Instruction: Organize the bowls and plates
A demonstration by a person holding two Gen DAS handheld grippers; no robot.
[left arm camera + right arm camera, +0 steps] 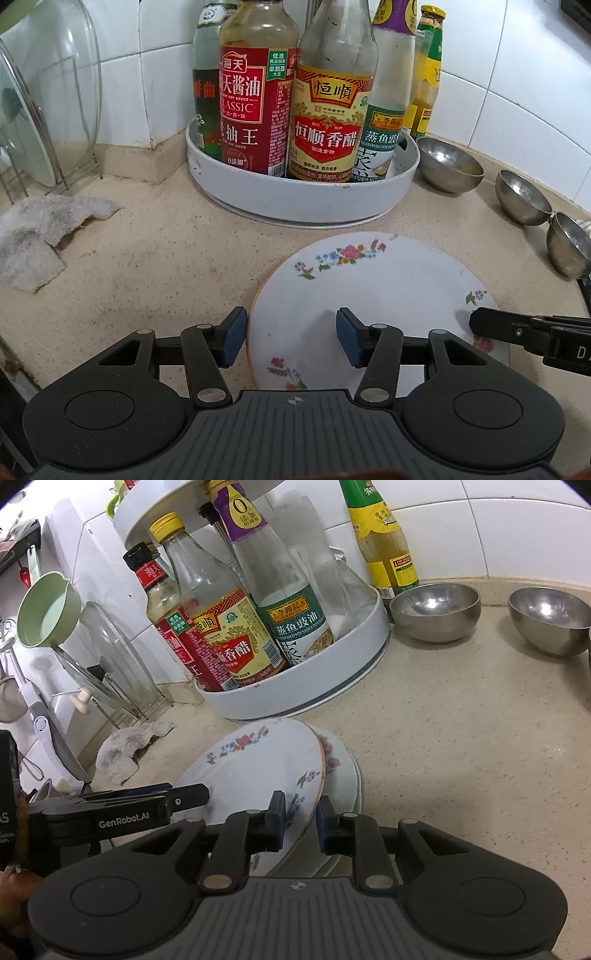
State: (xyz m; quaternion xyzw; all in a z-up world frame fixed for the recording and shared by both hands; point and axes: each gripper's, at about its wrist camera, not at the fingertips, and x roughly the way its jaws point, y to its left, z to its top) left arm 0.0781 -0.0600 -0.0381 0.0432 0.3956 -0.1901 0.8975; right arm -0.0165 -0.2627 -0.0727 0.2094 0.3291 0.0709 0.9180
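Note:
A white floral plate [369, 291] lies on the beige counter in front of the bottle tray. My left gripper [291, 338] is open, its fingers straddling the plate's left rim. In the right wrist view the same plate [255, 771] is tilted up on a second floral plate [341, 771] beneath it. My right gripper [301, 821] is shut on the tilted plate's right rim. Three steel bowls [448, 164] [522, 201] [570, 243] stand at the right; two of them show in the right wrist view [436, 611] [550, 618].
A white round tray [306, 195] of sauce bottles stands just behind the plates. A wire rack with glass lids [48, 110] is at the far left. A crumpled cloth [40, 229] lies on the counter left. Tiled wall behind.

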